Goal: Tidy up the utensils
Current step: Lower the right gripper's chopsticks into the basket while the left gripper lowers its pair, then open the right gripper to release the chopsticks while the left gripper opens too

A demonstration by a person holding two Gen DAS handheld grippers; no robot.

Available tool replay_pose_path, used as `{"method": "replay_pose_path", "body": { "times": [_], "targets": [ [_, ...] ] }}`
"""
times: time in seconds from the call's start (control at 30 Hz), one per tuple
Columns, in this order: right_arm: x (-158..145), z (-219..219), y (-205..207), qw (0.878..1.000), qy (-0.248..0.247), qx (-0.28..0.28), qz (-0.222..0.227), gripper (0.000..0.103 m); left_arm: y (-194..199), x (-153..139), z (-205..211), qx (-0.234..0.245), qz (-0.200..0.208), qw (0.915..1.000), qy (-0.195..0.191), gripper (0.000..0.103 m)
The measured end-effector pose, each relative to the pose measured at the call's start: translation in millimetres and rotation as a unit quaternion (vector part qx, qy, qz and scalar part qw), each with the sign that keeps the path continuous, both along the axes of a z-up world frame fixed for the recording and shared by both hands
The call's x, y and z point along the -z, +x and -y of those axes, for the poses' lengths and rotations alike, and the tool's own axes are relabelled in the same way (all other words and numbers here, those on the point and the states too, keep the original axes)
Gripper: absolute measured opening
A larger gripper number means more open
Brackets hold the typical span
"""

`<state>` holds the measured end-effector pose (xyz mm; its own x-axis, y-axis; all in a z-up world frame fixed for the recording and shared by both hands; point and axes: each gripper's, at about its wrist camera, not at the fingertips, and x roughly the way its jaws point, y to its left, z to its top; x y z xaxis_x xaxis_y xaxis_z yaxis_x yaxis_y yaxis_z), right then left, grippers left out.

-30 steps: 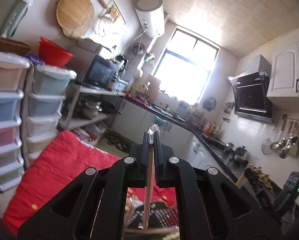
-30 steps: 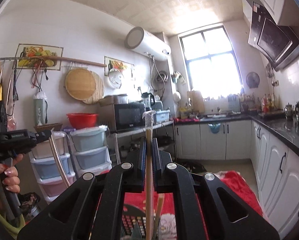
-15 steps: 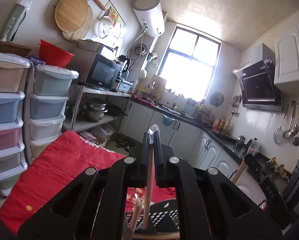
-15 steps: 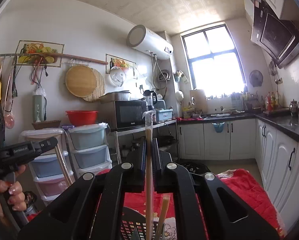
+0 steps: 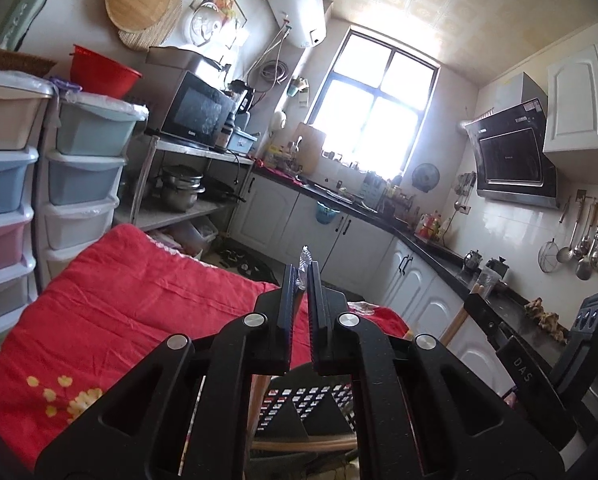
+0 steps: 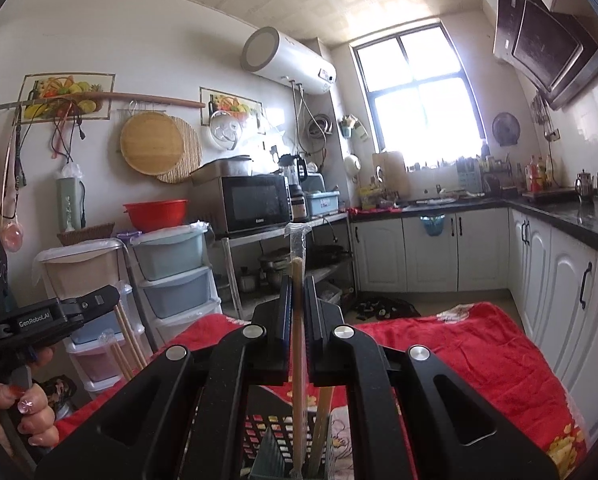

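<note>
Black perforated plastic utensil basket (image 6: 277, 438), standing on the red quilted cloth (image 6: 471, 356), serves as landmark. Directly above it, the right black two-finger gripper (image 6: 297, 312) pinches a plastic-sleeved wooden chopstick (image 6: 297, 344) upright; the stick's lower end reaches down into the basket, beside a second wooden stick (image 6: 322, 424) leaning inside. In the left wrist view the left black two-finger gripper (image 5: 300, 304) hangs over the same basket (image 5: 307, 404), its jaws narrowly parted with only a scrap of clear plastic sleeve (image 5: 304, 266) between the tips. Left of the basket, the right wrist view shows that left gripper's body with paired wooden chopsticks (image 6: 129, 340) below its jaws. Beyond the basket stand pastel plastic drawer towers (image 5: 79, 172), then a black microwave (image 5: 197, 112) and the bright window (image 5: 373, 108).
</note>
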<state>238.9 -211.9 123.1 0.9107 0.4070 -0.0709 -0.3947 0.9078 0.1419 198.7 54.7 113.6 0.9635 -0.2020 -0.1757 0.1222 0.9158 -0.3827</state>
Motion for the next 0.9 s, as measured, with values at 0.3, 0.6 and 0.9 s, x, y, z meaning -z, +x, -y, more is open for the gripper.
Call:
{"method": "replay_pose_path", "body": {
  "times": [0.3,0.6,0.9],
  "targets": [
    [8,5,-5,1.0,0.006,0.001,-0.028,0.023,-3,6,-4,0.004,-0.018,0.9998,-0.006,0.011],
    [13,16,-9,0.997,0.011,0.02,-0.07,0.031,-16,9,-6,0.016,-0.028,0.9993,-0.019,0.036],
    [18,28,-18,0.994,0.003,0.036,-0.104,0.041,-36,5,0,0.04,-0.023,0.9988,-0.018,0.07]
  ]
}}
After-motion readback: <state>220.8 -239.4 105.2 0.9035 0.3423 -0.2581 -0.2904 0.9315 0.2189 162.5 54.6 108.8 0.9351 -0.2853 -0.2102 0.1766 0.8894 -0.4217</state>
